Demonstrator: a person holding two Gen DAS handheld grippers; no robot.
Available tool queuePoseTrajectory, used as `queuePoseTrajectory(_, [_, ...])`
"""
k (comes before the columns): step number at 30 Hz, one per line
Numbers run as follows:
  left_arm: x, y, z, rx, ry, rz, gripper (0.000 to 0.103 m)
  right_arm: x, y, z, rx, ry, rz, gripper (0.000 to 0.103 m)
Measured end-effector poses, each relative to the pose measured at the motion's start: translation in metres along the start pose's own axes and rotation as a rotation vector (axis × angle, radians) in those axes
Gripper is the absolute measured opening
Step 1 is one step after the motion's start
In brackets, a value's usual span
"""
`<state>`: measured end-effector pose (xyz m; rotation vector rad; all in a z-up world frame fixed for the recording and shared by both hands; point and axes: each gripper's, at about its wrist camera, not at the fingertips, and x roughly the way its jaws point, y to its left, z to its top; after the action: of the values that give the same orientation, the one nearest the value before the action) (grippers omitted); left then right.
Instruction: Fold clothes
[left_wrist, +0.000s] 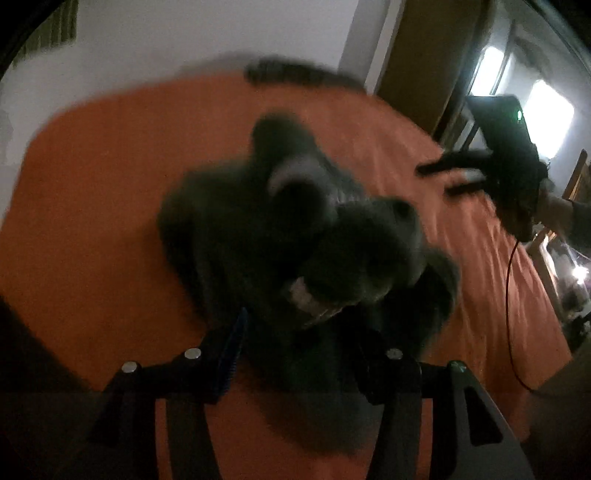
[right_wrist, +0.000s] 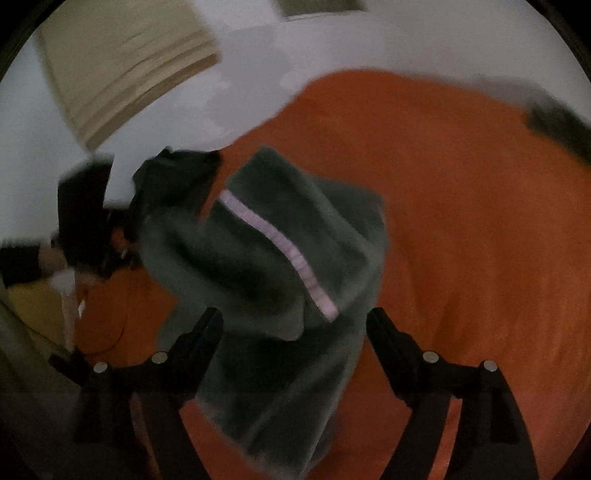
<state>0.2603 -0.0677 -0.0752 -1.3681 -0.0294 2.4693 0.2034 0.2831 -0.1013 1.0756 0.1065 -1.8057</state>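
Fleece: a dark grey-green garment with a pale zip strip, lying crumpled on the orange bed. Going left to right in my right view, the left gripper hangs at the fleece's far left edge; I cannot tell whether it pinches cloth. The zip runs diagonally from upper left toward me. My right gripper sits just above the near hem, jaws apart, cloth between them but unpressed, so it looks nearer. A dark item lies far right, well apart.
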Motion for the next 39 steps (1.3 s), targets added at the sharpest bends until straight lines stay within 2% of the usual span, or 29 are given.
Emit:
queuePoseTrajectory(2, [-0.010,0.007,-0.021,-0.016,0.002,-0.008,0.054,-0.004,-0.014,-0.012,0.129,-0.050,0.009,0.079])
queuePoseTrajectory(5, [-0.008,0.034,-0.003,-0.109,-0.035,-0.027,0.054,-0.019,-0.028,-0.022,0.286,-0.158,0.033,0.079])
queuePoseTrajectory(7, [-0.007,0.045,0.012,-0.184,-0.073,-0.076,0.055,-0.016,-0.022,-0.014,0.349,-0.217,0.065,0.079])
queuePoseTrajectory(9, [-0.001,0.051,0.032,-0.257,-0.125,-0.136,0.061,-0.014,-0.027,-0.008,0.387,-0.254,0.099,0.080])
queuePoseTrajectory(11, [0.008,0.055,0.057,-0.311,-0.153,-0.169,0.064,0.016,-0.032,0.021,0.410,-0.206,0.151,0.084])
queuePoseTrajectory(14, [0.018,0.058,0.087,-0.354,-0.181,-0.185,0.065,0.072,-0.040,0.049,0.446,-0.075,0.146,0.084])
queuePoseTrajectory(15, [0.022,0.057,0.095,-0.360,-0.190,-0.182,0.065,0.086,-0.044,0.051,0.466,-0.066,0.121,0.084])
queuePoseTrajectory(16, [0.026,0.056,0.103,-0.365,-0.198,-0.178,0.066,0.099,-0.049,0.053,0.486,-0.060,0.094,0.071])
queuePoseTrajectory(17, [0.034,0.054,0.112,-0.371,-0.199,-0.177,0.066,0.105,-0.051,0.054,0.497,-0.068,0.080,0.025])
queuePoseTrajectory(18, [0.033,0.055,0.112,-0.389,-0.212,-0.196,0.066,0.102,-0.046,0.055,0.484,-0.103,0.088,0.008])
queuePoseTrajectory(20, [0.026,0.059,0.108,-0.431,-0.241,-0.240,0.066,0.095,-0.035,0.055,0.452,-0.180,0.105,0.009])
queuePoseTrajectory(22, [0.014,0.069,0.099,-0.472,-0.289,-0.279,0.066,0.066,-0.006,0.049,0.319,-0.254,0.163,0.009])
queuePoseTrajectory(23, [0.000,0.079,0.090,-0.485,-0.323,-0.262,0.068,0.056,0.010,0.042,0.237,-0.259,0.153,0.010])
queuePoseTrajectory(25, [-0.013,0.096,0.082,-0.501,-0.345,-0.164,0.074,0.035,0.044,0.020,0.060,-0.239,0.116,0.012])
queuePoseTrajectory(26, [-0.016,0.105,0.079,-0.513,-0.341,-0.118,0.074,0.032,0.053,0.008,0.017,-0.211,0.099,0.015])
queuePoseTrajectory(28, [-0.011,0.115,0.079,-0.559,-0.318,-0.155,0.074,0.031,0.067,-0.016,-0.039,-0.157,0.070,0.017])
queuePoseTrajectory(29, [-0.008,0.120,0.079,-0.583,-0.306,-0.179,0.074,0.034,0.072,-0.028,-0.055,-0.130,0.057,0.025])
queuePoseTrajectory(30, [-0.004,0.118,0.082,-0.588,-0.302,-0.213,0.074,0.038,0.072,-0.036,-0.046,-0.118,0.051,0.031])
queuePoseTrajectory(32, [0.006,0.101,0.090,-0.542,-0.276,-0.241,0.074,0.043,0.060,-0.047,0.053,-0.111,0.094,0.053])
queuePoseTrajectory(34, [0.020,0.072,0.095,-0.446,-0.218,-0.225,0.074,0.041,0.043,-0.052,0.189,-0.142,0.136,0.058])
queuePoseTrajectory(36, [0.038,0.043,0.095,-0.340,-0.145,-0.192,0.074,0.033,0.032,-0.051,0.267,-0.194,0.164,0.059])
queuePoseTrajectory(38, [0.052,0.017,0.081,-0.254,-0.075,-0.150,0.074,0.021,0.024,-0.049,0.317,-0.247,0.183,0.061])
queuePoseTrajectory(39, [0.053,0.011,0.072,-0.242,-0.067,-0.123,0.074,0.017,0.022,-0.049,0.322,-0.265,0.180,0.063])
